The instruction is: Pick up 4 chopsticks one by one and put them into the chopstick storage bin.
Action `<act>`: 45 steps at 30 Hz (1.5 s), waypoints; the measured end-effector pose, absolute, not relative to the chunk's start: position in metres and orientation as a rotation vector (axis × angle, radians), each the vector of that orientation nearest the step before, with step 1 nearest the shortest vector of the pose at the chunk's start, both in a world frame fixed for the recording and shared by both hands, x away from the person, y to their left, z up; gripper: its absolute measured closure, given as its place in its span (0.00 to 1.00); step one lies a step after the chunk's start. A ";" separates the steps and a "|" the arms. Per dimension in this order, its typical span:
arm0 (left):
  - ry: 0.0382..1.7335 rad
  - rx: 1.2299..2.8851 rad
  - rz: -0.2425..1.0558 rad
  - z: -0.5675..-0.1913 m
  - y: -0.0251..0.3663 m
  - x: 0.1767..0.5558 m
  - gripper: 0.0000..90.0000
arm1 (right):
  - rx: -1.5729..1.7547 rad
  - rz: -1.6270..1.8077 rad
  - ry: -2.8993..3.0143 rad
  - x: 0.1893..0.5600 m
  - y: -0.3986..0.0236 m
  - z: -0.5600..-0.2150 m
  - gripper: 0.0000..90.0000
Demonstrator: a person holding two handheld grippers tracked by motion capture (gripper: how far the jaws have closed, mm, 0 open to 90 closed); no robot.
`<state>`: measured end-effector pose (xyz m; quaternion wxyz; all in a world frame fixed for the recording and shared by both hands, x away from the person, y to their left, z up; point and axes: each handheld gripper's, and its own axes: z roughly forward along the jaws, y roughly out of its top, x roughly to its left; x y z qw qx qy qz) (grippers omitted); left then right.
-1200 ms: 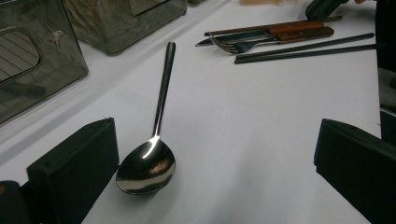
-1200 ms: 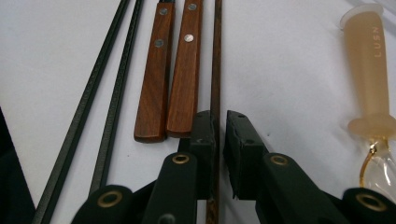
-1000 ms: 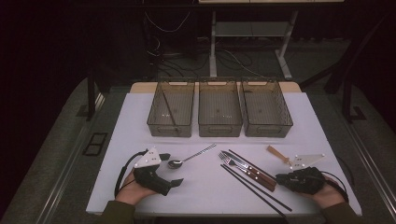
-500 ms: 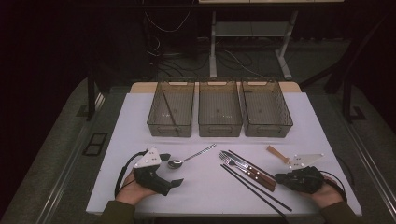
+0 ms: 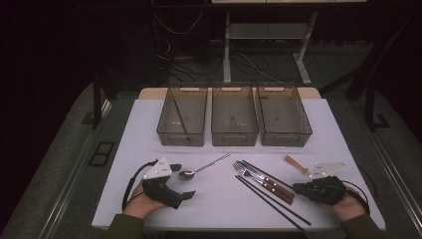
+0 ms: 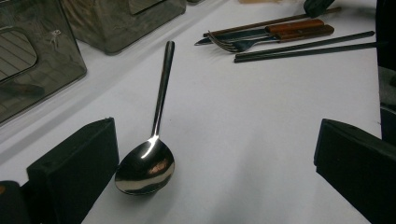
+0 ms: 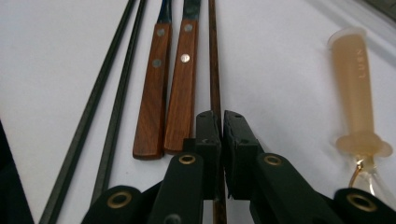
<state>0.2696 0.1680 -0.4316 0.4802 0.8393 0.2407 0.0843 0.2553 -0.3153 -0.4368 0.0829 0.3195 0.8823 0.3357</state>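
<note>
The white table (image 5: 328,129) carried three clear bins in a row at its far side, and the middle bin (image 5: 234,137) serves here as the marker. Sorting of the cutlery looked barely begun: the left bin (image 5: 174,138), just beside the middle bin, held one thin dark stick (image 5: 180,117) leaning across its floor, while the middle bin and the right bin (image 5: 283,139) on its other side looked bare. Everything else lay on the table nearer the person than the middle bin. The left gripper (image 5: 183,180), near and to the left of that bin, rested with its jaws spread wide and gripping nothing. The right gripper (image 5: 298,187), near and to the right of it, had its jaws clenched together, and in the right gripper view they seemed to pinch the end of a thin brown chopstick (image 7: 214,70), not yet lifted. A pair of black chopsticks (image 5: 271,201) lay nearest the person below the bin's right corner, touched by neither gripper. The wood-handled knife and fork (image 5: 263,181) lay side by side between those and the brown chopstick. The spoon (image 5: 204,167) lay below the middle bin's left corner, its bowl between the left gripper's spread jaws and just beside one. A small beige handle (image 5: 295,164) lay farther right. By my reading, one piece was binned, one was in hand, and the rest were left to do.
</note>
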 end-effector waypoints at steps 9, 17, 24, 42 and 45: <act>0.583 2.053 0.207 -0.432 0.168 0.270 0.00 | 0.961 1.075 2.591 0.256 -0.321 -0.429 0.95; 0.582 2.057 0.207 -0.432 0.168 0.270 0.00 | 0.973 1.157 2.544 0.257 -0.325 -0.419 0.95; 0.584 2.056 0.208 -0.432 0.168 0.270 0.00 | 0.965 1.214 2.505 0.258 -0.327 -0.411 0.95; 0.592 2.050 0.204 -0.432 0.168 0.271 0.00 | 0.927 1.354 2.440 0.269 -0.321 -0.386 0.95; 0.592 2.051 0.205 -0.432 0.168 0.271 0.00 | 0.919 1.369 2.434 0.269 -0.321 -0.381 0.95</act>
